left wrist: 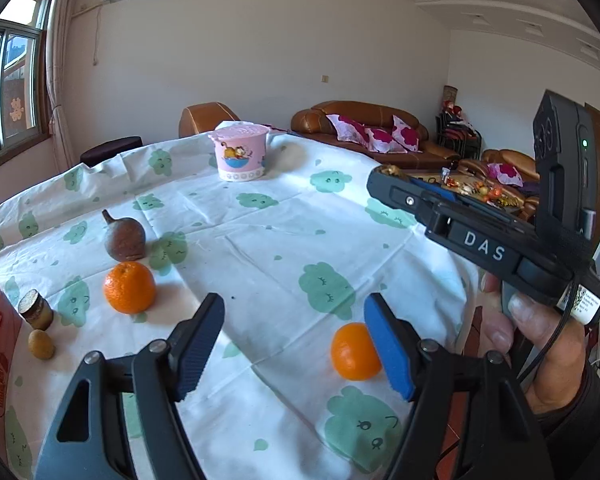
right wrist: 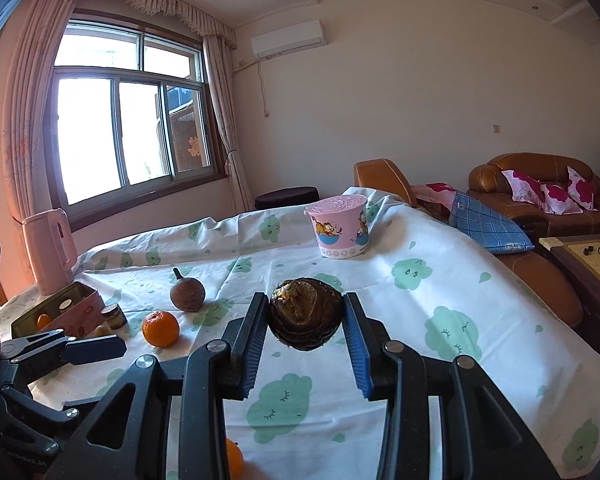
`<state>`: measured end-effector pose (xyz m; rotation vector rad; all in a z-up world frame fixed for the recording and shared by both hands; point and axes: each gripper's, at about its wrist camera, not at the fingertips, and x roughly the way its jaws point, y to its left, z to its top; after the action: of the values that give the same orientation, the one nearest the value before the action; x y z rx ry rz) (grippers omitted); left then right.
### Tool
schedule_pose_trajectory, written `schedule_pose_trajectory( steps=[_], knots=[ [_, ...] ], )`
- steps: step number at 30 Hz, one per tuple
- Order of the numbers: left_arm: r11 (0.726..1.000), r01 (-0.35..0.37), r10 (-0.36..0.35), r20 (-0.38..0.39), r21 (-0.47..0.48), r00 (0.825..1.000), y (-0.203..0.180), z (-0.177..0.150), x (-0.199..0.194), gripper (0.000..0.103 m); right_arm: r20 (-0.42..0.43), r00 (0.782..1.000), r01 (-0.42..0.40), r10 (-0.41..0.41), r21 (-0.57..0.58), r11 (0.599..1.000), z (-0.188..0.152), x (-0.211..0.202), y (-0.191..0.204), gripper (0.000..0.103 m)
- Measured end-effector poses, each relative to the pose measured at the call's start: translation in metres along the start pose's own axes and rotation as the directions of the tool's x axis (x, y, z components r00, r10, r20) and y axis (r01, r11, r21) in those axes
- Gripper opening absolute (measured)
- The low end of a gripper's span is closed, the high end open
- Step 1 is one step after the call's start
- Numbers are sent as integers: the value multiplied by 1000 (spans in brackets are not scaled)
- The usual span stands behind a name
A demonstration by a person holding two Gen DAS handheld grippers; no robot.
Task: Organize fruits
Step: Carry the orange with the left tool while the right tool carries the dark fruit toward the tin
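Observation:
In the right wrist view my right gripper [right wrist: 305,305] is shut on a dark brown, rough round fruit [right wrist: 304,320], held above the cloth. In the left wrist view my left gripper [left wrist: 294,344] is open with nothing between its pads. An orange [left wrist: 354,352] lies on the cloth, partly hidden behind its blue right pad. A second orange [left wrist: 129,287], a brown stemmed fruit [left wrist: 126,238] and a kiwi [left wrist: 41,344] lie to the left. The right gripper [left wrist: 388,184] hangs at the right, held by a hand [left wrist: 540,344].
An open pink box [right wrist: 80,308] at the table's left holds an orange [right wrist: 43,321]; a small jar [right wrist: 114,316] stands beside it. A pink kettle [right wrist: 50,252] is behind, and a lidded pink cup [right wrist: 342,226] stands far back. The table's edge drops off on the right.

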<state>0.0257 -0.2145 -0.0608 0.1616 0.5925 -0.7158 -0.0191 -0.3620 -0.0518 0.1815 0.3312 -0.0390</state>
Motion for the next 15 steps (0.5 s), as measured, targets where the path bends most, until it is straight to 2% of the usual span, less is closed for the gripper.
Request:
schedule_pose_trajectory(
  steps=[6, 7, 9, 10, 15],
  knots=[
    [998, 53, -51, -82, 20, 995, -21, -9, 22, 72, 16, 1000, 16, -16, 18, 1000, -4, -8, -16, 40],
    [998, 56, -54, -93, 23, 994, -23, -10, 25, 68, 17, 1000, 15, -15, 23, 1000, -4, -9, -18, 40],
    [997, 76, -71, -125, 29, 990, -26, -13, 31, 51, 17, 1000, 16, -16, 29, 999, -6, -9, -21, 40],
    [996, 83, -77, -140, 32, 987, -27, -15, 34, 36, 15, 1000, 13, -14, 32, 999, -7, -8, -22, 40],
    [997, 76, -74, -127, 12, 989, -22, -16, 28, 36, 0, 1000, -5, 5, 30, 1000, -12, -3, -15, 40]
  ],
)
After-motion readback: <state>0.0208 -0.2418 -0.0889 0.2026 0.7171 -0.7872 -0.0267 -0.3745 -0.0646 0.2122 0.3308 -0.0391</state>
